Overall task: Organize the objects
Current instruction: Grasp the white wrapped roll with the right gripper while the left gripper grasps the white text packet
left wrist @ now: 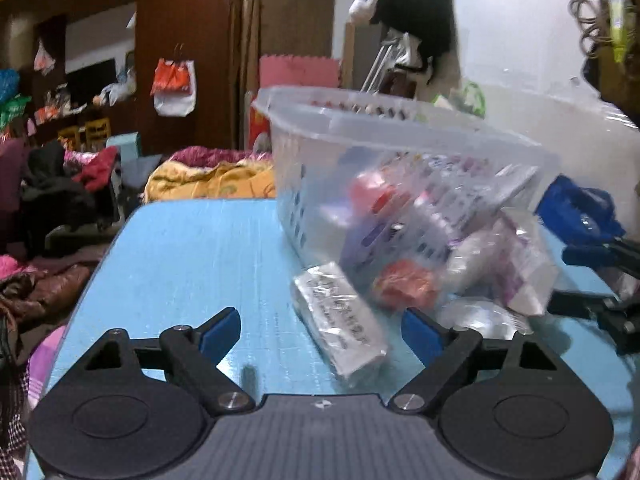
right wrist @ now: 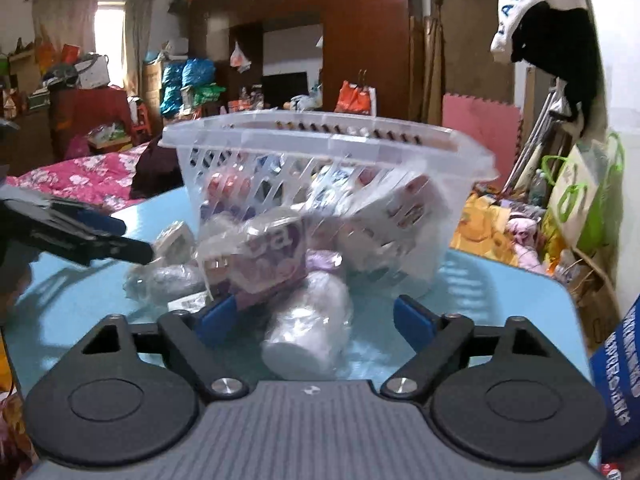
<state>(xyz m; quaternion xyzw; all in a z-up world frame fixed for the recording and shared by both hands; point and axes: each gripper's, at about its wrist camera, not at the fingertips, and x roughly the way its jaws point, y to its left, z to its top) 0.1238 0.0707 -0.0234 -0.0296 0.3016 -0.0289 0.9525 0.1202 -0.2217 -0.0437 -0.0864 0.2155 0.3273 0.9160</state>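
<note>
A clear plastic basket (left wrist: 400,128) (right wrist: 320,136) with packets inside stands on the light blue table (left wrist: 192,248) (right wrist: 500,300). Several plastic-wrapped items lie in front of it. My left gripper (left wrist: 320,332) is open around a white wrapped box (left wrist: 340,320), its pads clear of it; a red wrapped item (left wrist: 404,284) lies just beyond. My right gripper (right wrist: 316,318) is open with a white wrapped bottle (right wrist: 308,328) lying between its fingers. A purple box (right wrist: 272,264) sits by its left pad. Each gripper shows in the other's view: the right gripper (left wrist: 576,280) and the left gripper (right wrist: 120,236).
A bed with pink and yellow bedding (right wrist: 80,180) (left wrist: 208,180) lies beyond the table's far edge. Bags and a green-handled sack (right wrist: 580,200) crowd the right side. A blue printed box (right wrist: 620,380) stands at the table's right corner. Dark wardrobes (right wrist: 360,40) fill the back.
</note>
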